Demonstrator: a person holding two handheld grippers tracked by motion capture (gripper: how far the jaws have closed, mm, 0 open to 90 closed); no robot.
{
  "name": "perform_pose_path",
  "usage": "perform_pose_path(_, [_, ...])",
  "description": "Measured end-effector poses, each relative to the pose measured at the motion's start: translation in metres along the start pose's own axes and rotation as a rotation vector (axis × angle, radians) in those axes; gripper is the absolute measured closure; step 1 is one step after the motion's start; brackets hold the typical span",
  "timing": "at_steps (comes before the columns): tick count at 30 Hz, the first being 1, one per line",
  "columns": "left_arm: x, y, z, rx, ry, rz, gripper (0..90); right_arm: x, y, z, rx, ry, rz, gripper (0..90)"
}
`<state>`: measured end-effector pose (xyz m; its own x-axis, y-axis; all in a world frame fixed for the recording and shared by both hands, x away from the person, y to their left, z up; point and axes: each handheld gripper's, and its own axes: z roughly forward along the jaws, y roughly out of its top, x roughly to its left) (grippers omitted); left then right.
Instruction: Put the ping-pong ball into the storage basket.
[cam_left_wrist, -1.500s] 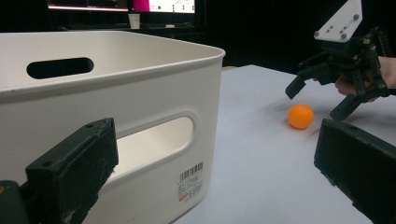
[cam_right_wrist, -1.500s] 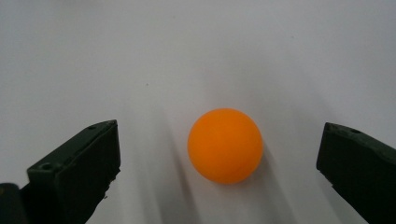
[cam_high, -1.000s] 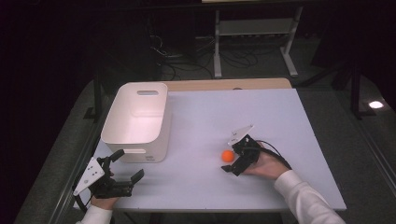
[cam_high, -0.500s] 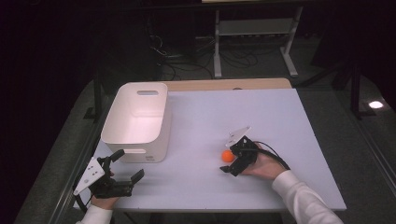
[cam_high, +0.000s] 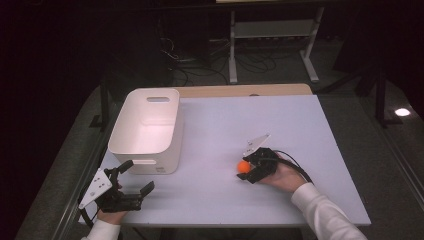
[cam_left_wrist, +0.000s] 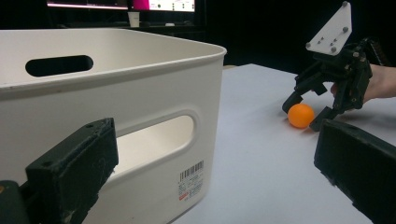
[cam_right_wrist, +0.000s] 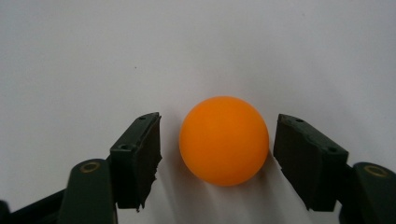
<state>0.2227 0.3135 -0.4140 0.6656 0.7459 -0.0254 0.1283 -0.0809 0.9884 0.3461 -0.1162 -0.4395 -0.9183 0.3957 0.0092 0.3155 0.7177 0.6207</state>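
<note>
An orange ball (cam_high: 243, 166) lies on the pale table (cam_high: 225, 120), right of centre. My right gripper (cam_high: 244, 169) rests low on the table with the ball (cam_right_wrist: 224, 140) between its jaws. The jaws have just been closing, but a small gap still shows on each side of the ball, so the pads do not press on it. My left gripper (cam_high: 139, 176) stands open and empty at the table's front left corner, pointing toward the white bin (cam_high: 145, 162). From there the ball (cam_left_wrist: 300, 115) shows beyond the bin's (cam_left_wrist: 140, 93) near corner.
The white plastic bin has handle slots and an empty inside. It stands left of centre, just beyond my left gripper. A wooden strip (cam_high: 240, 90) runs along the table's far edge. A metal stand (cam_high: 272, 45) and cables sit on the dark floor behind.
The right gripper's jaws have drawn in around the orange ball. Both hands, the ball and the bin have stayed where they were.
</note>
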Motion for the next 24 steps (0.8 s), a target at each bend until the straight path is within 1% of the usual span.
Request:
perform_pose_path(2, [0.0,0.0,0.0,0.0,0.0,-0.001,0.0,0.0,0.0,0.0,0.003,0.001,0.003,34.0])
perform_pose_path(5, [0.0,0.0,0.0,-0.002,0.0,-0.002,0.0,-0.002,-0.001,0.001,0.003,-0.005,-0.013,37.1])
perform_pose_path(11, [0.0,0.0,0.0,-0.002,0.0,-0.004,0.0,-0.001,-0.001,0.0,-0.005,-0.006,-0.002,43.8])
perform_pose_path(14, [0.0,0.0,0.0,0.001,0.0,-0.001,0.0,-0.001,-0.001,-0.001,-0.001,-0.011,-0.008,48.7])
perform_pose_path(18, [0.0,0.0,0.0,-0.002,0.0,-0.004,0.0,-0.001,-0.001,-0.003,-0.003,-0.015,-0.011,49.2])
perform_pose_path(19, [0.0,0.0,0.0,-0.001,0.0,-0.001,0.0,-0.001,0.0,-0.004,-0.005,-0.008,0.003,49.3])
perform_pose_path(21, [0.0,0.0,0.0,-0.002,0.0,-0.002,0.0,-0.001,0.001,-0.006,-0.015,-0.005,0.004,49.3])
perform_pose_path(22, [0.0,0.0,0.0,-0.003,0.0,-0.003,0.0,-0.002,0.001,-0.008,-0.02,-0.005,-0.008,49.3])
perform_pose_path(23, [0.0,0.0,0.0,-0.003,0.0,-0.002,0.0,0.0,0.002,-0.01,-0.018,0.002,0.008,49.3])
perform_pose_path(24, [0.0,0.0,0.0,-0.004,0.0,-0.003,0.0,0.0,0.003,-0.012,-0.023,0.009,0.009,49.3])
